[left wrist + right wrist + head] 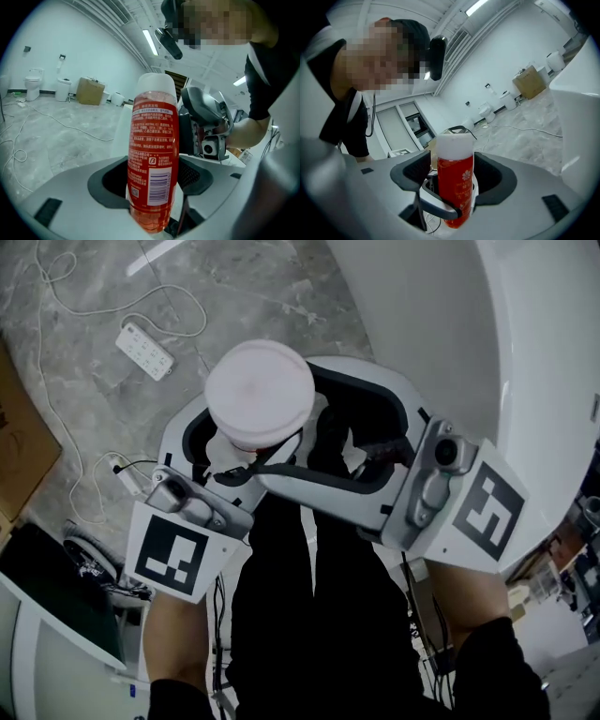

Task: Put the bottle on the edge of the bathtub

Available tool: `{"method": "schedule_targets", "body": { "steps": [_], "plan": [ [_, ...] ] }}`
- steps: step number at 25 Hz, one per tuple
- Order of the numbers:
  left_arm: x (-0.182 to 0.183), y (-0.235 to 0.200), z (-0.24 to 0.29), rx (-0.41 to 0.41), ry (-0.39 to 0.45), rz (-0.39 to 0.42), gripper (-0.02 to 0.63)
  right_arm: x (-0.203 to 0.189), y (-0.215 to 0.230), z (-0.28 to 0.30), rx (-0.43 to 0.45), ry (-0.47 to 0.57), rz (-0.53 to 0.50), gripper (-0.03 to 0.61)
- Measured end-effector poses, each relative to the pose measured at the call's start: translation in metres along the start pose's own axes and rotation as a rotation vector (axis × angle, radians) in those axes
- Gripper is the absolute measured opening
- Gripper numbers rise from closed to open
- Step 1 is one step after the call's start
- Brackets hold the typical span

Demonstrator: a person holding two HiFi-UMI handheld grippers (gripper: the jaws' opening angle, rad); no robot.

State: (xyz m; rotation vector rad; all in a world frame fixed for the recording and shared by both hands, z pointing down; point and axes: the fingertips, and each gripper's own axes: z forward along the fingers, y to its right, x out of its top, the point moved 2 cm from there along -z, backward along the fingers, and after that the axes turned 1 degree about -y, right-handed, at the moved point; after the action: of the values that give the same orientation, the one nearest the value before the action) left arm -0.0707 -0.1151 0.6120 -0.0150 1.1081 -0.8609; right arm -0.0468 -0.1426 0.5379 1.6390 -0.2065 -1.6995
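Note:
The bottle (260, 395) is red with a white cap and stands upright in the air between both grippers. My left gripper (239, 451) is shut on its lower body; in the left gripper view the bottle (153, 154) fills the space between the jaws of the left gripper (152, 208). My right gripper (328, 437) faces it from the other side. In the right gripper view the bottle (456, 180) stands between the wide jaws of the right gripper (452, 174) with a gap on each side. The white bathtub (553, 352) curves along the right.
On the marble floor lie a white power strip (145, 351) and loose cables (84, 306). A cardboard box (19, 446) sits at the left edge. Toilets (33, 82) and another box (90, 91) line the far wall. The person's dark trousers (309, 615) are directly below.

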Motion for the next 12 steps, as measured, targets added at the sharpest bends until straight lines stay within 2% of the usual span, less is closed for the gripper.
{"method": "schedule_targets", "body": {
  "steps": [5, 12],
  "plan": [
    [-0.029, -0.011, 0.028, -0.039, -0.026, -0.002, 0.298, -0.036, 0.032, 0.019, -0.042, -0.087, -0.012, 0.275],
    [-0.041, -0.027, 0.045, -0.013, -0.06, 0.009, 0.298, -0.05, 0.055, 0.026, -0.076, -0.072, 0.002, 0.276]
  ]
}}
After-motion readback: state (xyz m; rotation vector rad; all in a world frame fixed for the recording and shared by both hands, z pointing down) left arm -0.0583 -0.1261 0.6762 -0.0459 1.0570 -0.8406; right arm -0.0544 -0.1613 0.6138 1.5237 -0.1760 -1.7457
